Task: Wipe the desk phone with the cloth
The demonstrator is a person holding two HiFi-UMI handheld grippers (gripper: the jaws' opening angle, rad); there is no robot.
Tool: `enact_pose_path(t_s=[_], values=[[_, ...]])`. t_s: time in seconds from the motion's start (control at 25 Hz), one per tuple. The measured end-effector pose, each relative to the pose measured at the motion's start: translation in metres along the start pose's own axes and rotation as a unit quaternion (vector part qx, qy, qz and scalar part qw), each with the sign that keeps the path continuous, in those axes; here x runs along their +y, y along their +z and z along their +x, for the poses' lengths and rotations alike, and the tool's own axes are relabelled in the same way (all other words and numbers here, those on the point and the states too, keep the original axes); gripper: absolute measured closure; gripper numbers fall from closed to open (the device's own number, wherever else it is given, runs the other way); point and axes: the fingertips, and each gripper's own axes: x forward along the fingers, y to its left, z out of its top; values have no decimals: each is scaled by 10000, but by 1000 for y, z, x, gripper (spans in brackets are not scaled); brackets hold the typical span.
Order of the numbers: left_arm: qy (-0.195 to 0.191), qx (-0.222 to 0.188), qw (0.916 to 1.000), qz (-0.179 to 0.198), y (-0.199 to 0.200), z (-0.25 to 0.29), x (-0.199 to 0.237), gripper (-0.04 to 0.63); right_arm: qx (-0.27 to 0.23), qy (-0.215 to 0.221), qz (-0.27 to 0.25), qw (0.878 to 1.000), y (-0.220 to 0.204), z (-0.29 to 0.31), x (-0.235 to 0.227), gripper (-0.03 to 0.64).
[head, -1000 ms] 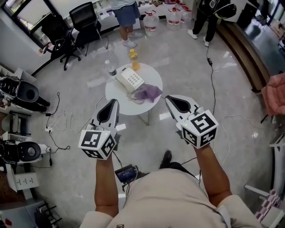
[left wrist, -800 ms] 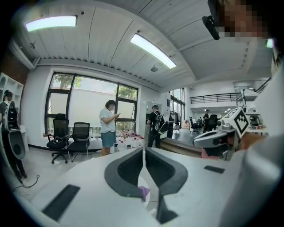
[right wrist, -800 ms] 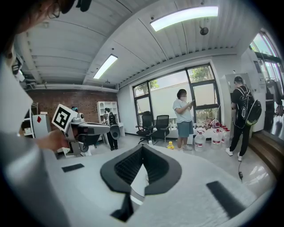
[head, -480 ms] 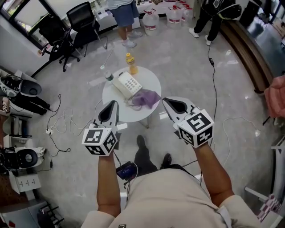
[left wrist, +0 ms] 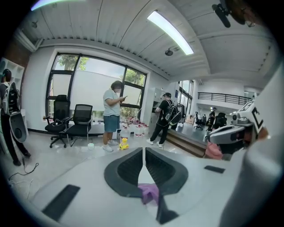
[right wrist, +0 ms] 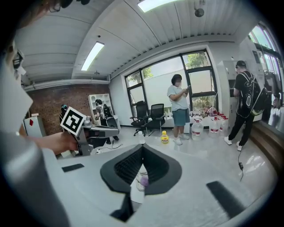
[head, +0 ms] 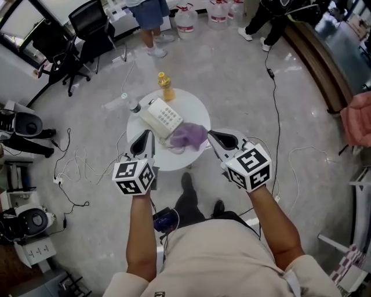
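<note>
A white desk phone [head: 159,118] lies on the small round white table [head: 168,159], with a crumpled purple cloth [head: 188,135] right beside it. Both grippers hover over the table's near edge with nothing in them. My left gripper [head: 142,139] is shut, just short of the phone's near end. My right gripper [head: 215,138] is also shut, its tips close to the right of the cloth. In the left gripper view the jaws [left wrist: 144,149] meet, and the cloth [left wrist: 149,191] shows below them. The right gripper view shows its jaws [right wrist: 142,146] together, with the cloth [right wrist: 143,179] small beneath.
A yellow bottle [head: 166,87] and a clear water bottle [head: 132,105] stand at the table's far edge. Beyond are office chairs [head: 90,26], standing people [head: 148,14] and water jugs [head: 185,20]. Cables [head: 72,168] trail on the floor at left, and a wooden bench [head: 316,64] runs along the right.
Both grippers have moved forward and down toward the table, and now reach its near edge. The table, phone and cloth have drawn nearer as the person stepped closer. The jaws stayed shut.
</note>
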Motion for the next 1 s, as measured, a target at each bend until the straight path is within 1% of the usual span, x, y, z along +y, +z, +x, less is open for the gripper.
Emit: enact_pose_path(t_s=[0.2,0.56,0.72,0.88,1.0], values=[[60,243,9996,-109,-19,31,26,577,175,-16,177,9997,-14,37,-15,621],[268,635,9967,-431,-66,80,69,577,561,-67,432,9975,-56,94,-35,621],[368,893,9935,-596,-97,107,89,577,832,-48,570,9949,-87,124,-41,620],[442,1216,9886,-765,-134,133,107,576,1138,-26,791,9903,-123,153,-45,597],[518,1425,9851,-815,-158,149,115,575,1316,5,911,9871,-145,170,-46,581]])
